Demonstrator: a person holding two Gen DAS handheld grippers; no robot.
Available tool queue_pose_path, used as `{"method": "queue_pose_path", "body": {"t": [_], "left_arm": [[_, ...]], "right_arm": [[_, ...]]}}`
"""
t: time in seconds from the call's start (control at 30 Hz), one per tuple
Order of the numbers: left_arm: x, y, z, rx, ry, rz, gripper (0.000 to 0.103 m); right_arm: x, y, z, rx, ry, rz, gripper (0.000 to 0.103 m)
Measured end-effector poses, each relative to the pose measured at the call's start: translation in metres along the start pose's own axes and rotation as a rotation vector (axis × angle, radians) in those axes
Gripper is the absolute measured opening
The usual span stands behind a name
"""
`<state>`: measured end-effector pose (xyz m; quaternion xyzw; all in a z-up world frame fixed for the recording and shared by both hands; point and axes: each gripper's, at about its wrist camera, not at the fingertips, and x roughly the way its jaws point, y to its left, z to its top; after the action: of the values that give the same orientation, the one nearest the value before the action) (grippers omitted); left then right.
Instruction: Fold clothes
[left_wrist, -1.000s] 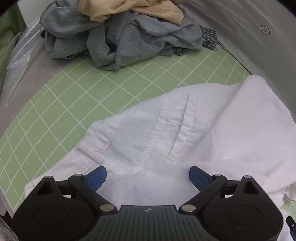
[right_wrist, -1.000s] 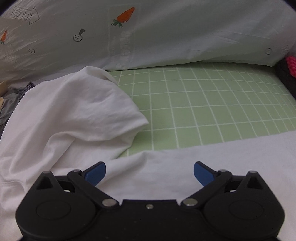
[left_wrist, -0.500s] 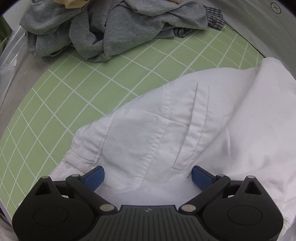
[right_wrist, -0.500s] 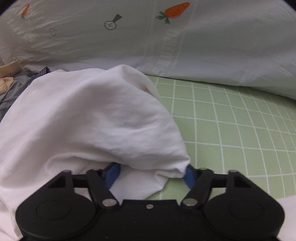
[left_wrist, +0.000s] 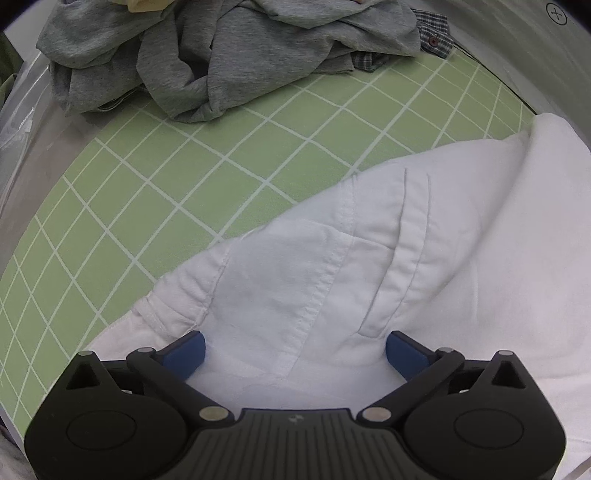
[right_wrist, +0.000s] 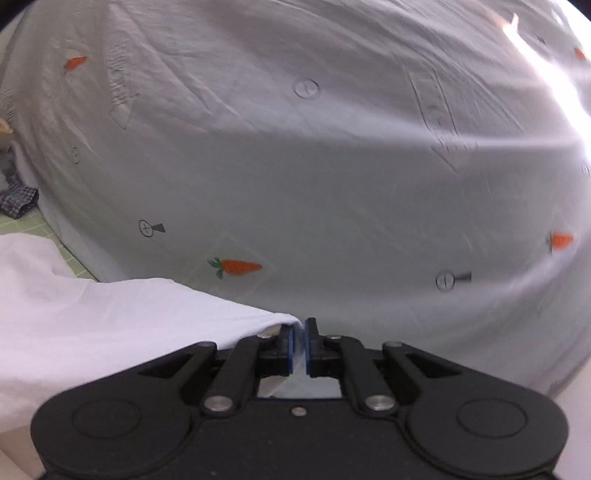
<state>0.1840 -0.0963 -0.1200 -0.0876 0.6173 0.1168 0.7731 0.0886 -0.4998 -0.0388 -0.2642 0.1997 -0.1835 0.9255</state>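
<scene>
A white garment (left_wrist: 406, 258) lies spread over the green grid mat (left_wrist: 184, 184), with a stitched seam and a placket facing up. My left gripper (left_wrist: 295, 347) points down at it and is open, its blue pads (left_wrist: 184, 352) wide apart on either side of the seam, resting low on the fabric. In the right wrist view my right gripper (right_wrist: 299, 332) is shut on an edge of the white garment (right_wrist: 110, 325). The cloth runs up from the left to the blue pads, lifted off the mat.
A heap of grey clothes (left_wrist: 221, 55) with a plaid piece (left_wrist: 432, 37) sits at the mat's far side. A pale sheet printed with carrots (right_wrist: 332, 166) fills the background behind the right gripper. A clear plastic bag (left_wrist: 18, 122) lies at the left.
My right gripper closed on the garment's edge and rose with it, tipping up to face the carrot sheet. My left gripper sank a little toward the cloth and stayed open.
</scene>
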Motion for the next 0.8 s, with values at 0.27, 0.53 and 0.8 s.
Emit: {"method": "queue_pose_path", "body": {"t": [0.27, 0.53, 0.8], "left_arm": [[-0.001, 0.000, -0.002, 0.000, -0.009, 0.004, 0.103], [0.000, -0.001, -0.004, -0.003, -0.007, 0.007, 0.103], [0.000, -0.003, -0.003, -0.006, -0.002, 0.008, 0.103]], "right_arm": [[0.032, -0.006, -0.090, 0.559, 0.449, 0.202, 0.060], [0.053, 0.015, -0.134, 0.678, 0.542, 0.340, 0.076], [0.085, 0.025, -0.129, 0.781, 0.464, 0.501, 0.087]]}}
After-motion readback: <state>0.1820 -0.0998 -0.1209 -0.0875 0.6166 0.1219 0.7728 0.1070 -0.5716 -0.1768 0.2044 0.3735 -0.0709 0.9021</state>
